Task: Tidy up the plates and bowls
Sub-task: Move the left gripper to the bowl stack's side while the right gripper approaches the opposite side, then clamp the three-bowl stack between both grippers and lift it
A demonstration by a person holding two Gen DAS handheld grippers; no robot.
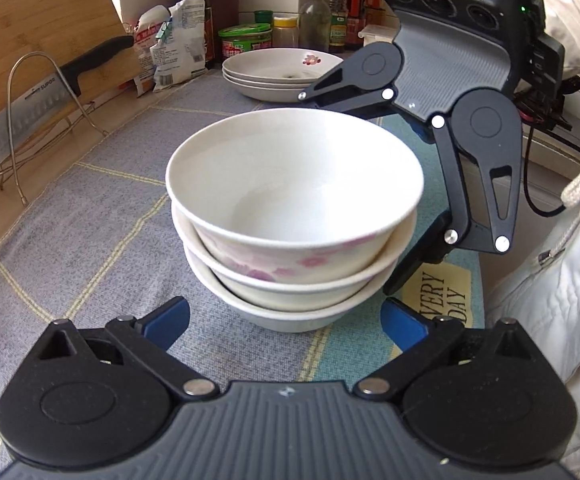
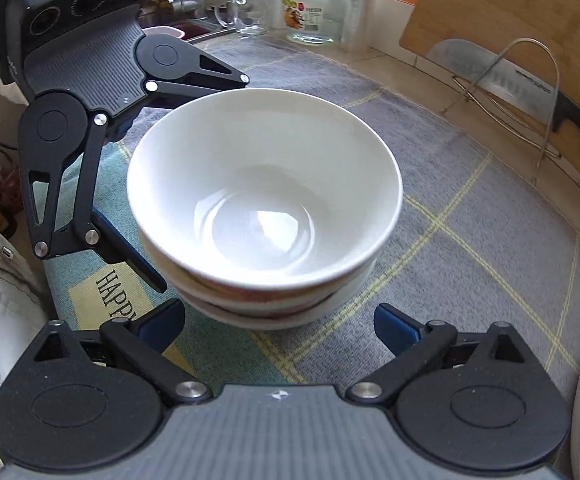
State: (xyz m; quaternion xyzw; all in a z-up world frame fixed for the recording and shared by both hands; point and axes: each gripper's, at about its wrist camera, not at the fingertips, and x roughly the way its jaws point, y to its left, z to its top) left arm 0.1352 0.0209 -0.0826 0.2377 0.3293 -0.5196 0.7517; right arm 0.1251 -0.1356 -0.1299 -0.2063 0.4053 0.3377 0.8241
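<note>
Stack of three white ceramic bowls (image 1: 293,216) is seen mid-mat on a grey-blue woven placemat (image 1: 102,208) with yellow grid lines — pink floral print shows on the top bowl's outer wall. Left gripper (image 1: 286,318) is held spread wide, blue-padded fingers (image 1: 170,318) flanking the stack's base, apart from it. Right gripper (image 2: 278,322) is likewise spread, pads beside the lowest bowl, nothing pinched. Mat patch lettering is read as "EVERY DAY" in the left view, "HAPPY" partly in the right. Stack of shallow white plates (image 1: 278,74) is placed behind the bowls, near bottles and jars. Black-handled cleaver (image 1: 30,116) marked "SUPOR" is rested in a wire rack (image 1: 34,120) against a wooden cutting board (image 1: 42,24). Glass jar with printed label (image 2: 315,10) — text unreadable.
</note>
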